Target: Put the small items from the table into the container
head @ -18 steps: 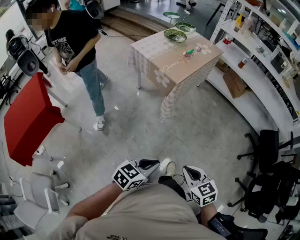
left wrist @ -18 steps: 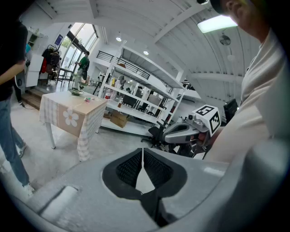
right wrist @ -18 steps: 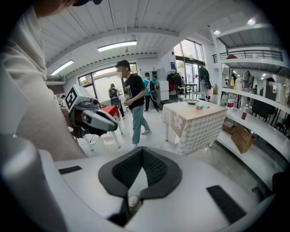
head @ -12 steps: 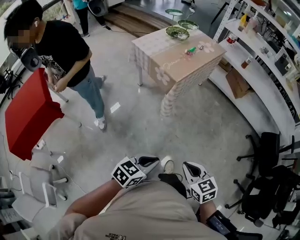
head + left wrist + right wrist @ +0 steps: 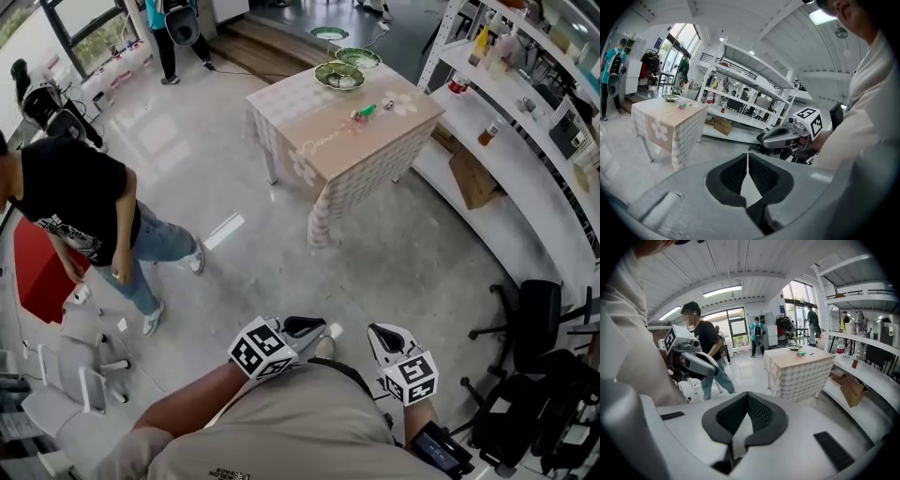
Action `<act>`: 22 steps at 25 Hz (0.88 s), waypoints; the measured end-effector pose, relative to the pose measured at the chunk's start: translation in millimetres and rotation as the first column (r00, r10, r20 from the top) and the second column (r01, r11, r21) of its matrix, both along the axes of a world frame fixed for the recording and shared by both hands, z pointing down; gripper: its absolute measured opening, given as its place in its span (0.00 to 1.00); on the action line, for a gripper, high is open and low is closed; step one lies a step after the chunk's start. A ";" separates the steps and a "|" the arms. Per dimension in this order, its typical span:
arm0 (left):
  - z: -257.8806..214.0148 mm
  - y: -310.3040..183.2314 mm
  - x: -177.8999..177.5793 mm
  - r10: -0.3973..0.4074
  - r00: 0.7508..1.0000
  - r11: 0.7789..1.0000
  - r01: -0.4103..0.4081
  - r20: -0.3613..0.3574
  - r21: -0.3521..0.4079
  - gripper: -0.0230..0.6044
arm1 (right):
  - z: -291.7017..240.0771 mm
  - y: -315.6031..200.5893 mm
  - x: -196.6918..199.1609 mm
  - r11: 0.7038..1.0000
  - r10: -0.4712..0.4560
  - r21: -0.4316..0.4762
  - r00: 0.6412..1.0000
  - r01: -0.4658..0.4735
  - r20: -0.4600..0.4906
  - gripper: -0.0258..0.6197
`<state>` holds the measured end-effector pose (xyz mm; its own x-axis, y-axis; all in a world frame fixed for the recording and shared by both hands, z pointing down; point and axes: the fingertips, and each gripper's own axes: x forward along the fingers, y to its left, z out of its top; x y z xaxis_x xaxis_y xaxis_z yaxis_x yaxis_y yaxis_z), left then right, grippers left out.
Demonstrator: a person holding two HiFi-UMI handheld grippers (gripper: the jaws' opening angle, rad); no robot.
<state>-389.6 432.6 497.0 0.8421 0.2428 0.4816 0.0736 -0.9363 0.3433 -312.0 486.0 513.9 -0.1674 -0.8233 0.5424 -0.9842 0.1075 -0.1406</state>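
Well, the person stands well back from the square table with the beige flower-printed cloth (image 5: pixel 300 103), holding the left gripper (image 5: pixel 314 327) and the right gripper (image 5: pixel 382 336) low against the body, each with its jaws pressed together and nothing between them. On that tabletop the small colourful items (image 5: pixel 366 112) lie towards the far side, near the green patterned bowl-shaped container (image 5: pixel 339 76) at the table's far corner but apart from it. Left of the table a bystander in a black T-shirt and jeans (image 5: pixel 80 202) stands on the grey floor (image 5: pixel 394 253), and along the table's right runs a white shelf unit (image 5: pixel 511 141).
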 end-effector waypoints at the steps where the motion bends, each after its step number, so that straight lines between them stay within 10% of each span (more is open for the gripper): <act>1: -1.1 3.1 11.6 0.002 1.000 1.000 -0.002 -0.001 0.003 0.07 | 2.1 3.9 9.8 1.000 -0.005 -0.004 1.000 0.005 0.012 0.06; 22: 11.6 -115.3 163.6 -0.086 0.996 0.994 0.085 -0.012 -0.074 0.07 | 33.3 -81.9 193.5 0.997 -0.037 -0.066 0.999 0.037 -0.007 0.07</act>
<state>-225.9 317.4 508.6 0.8684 0.2032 0.4523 -0.0004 -0.9119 0.4104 -118.5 404.1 547.2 -0.1928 -0.7792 0.5963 -0.9808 0.1348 -0.1409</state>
